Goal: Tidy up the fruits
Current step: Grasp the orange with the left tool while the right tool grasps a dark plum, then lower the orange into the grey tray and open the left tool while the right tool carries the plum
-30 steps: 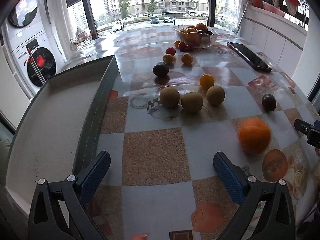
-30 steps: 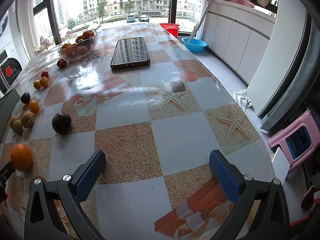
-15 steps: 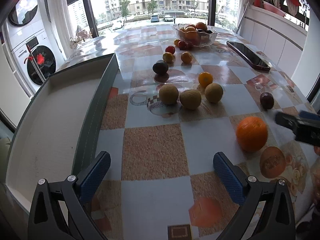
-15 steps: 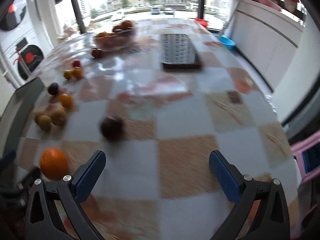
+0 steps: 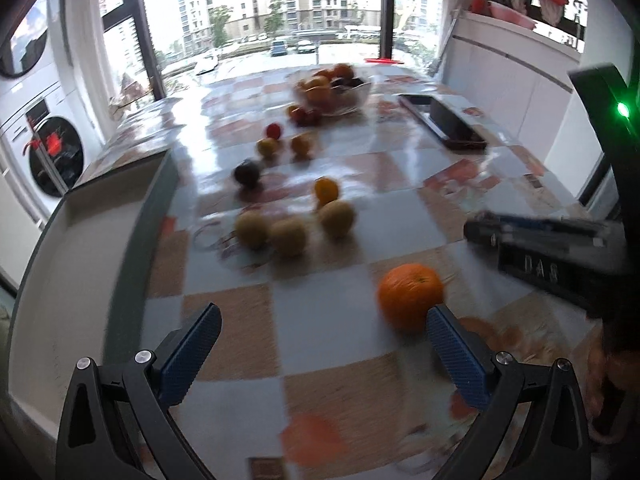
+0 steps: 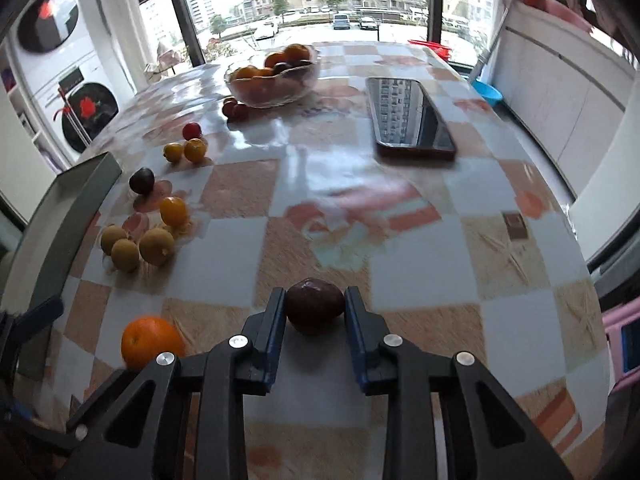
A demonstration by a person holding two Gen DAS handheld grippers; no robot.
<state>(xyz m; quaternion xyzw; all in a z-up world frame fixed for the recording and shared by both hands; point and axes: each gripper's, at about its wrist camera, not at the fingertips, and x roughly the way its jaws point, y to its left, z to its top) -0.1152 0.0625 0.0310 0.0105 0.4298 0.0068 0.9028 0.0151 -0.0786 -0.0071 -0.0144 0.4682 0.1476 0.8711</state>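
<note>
At lower centre of the right wrist view, the right gripper (image 6: 315,312) is closing its jaws, both pads touching a dark plum (image 6: 315,310) sitting on the checked table (image 6: 420,272). Left gripper (image 5: 320,350) is hovering wide open and empty, an orange (image 5: 410,295) just beside its right finger; tray (image 5: 60,280) at left.

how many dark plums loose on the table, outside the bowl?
2: one plum between the closing right gripper pads, another plum by the tray. Bowl may hide more.
</note>
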